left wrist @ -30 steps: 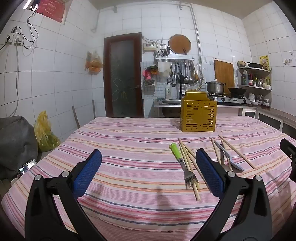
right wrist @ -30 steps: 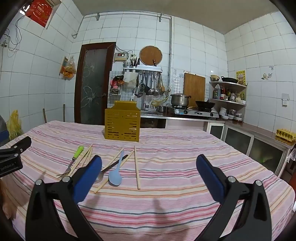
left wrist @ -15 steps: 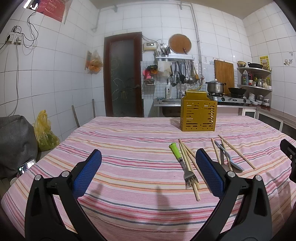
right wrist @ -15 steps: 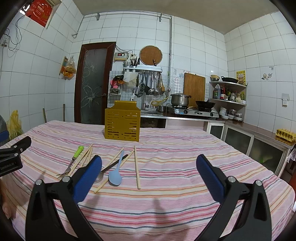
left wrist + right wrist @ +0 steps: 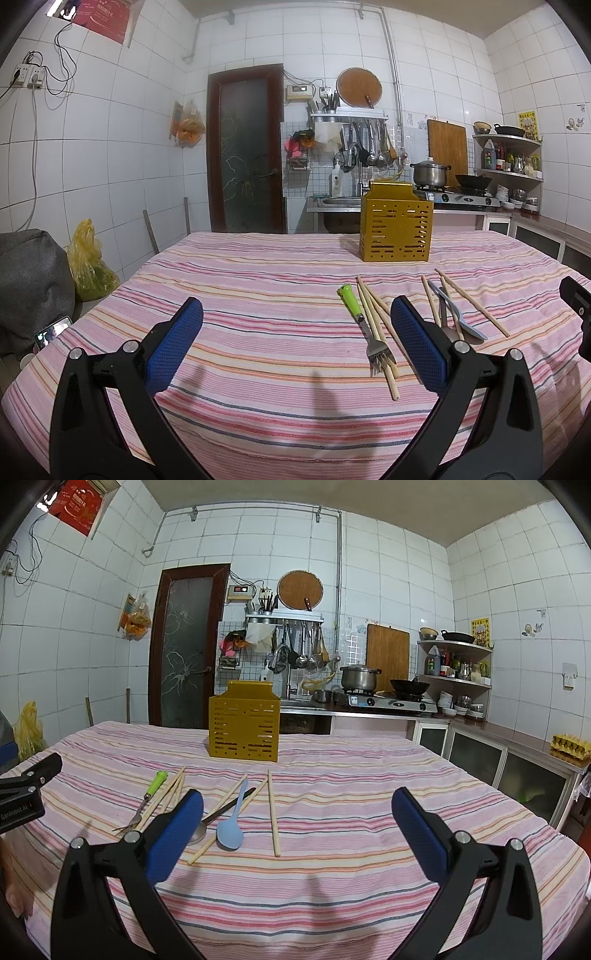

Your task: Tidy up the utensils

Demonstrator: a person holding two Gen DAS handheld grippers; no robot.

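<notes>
A yellow slotted utensil holder point(image 5: 396, 229) stands upright far across the striped tablecloth; it also shows in the right wrist view point(image 5: 243, 726). A green-handled fork point(image 5: 360, 319) lies beside several wooden chopsticks point(image 5: 375, 325). A blue spoon point(image 5: 232, 821), a metal spoon point(image 5: 218, 816) and more chopsticks point(image 5: 272, 812) lie to their right. My left gripper point(image 5: 295, 347) is open and empty, just left of the fork. My right gripper point(image 5: 297, 829) is open and empty, near the blue spoon.
The pink striped tablecloth point(image 5: 240, 295) covers the table. A yellow bag point(image 5: 90, 266) and a grey bundle point(image 5: 26, 288) sit off the left edge. A counter with stove and pot point(image 5: 360, 677) runs behind, cabinets point(image 5: 498, 760) on the right.
</notes>
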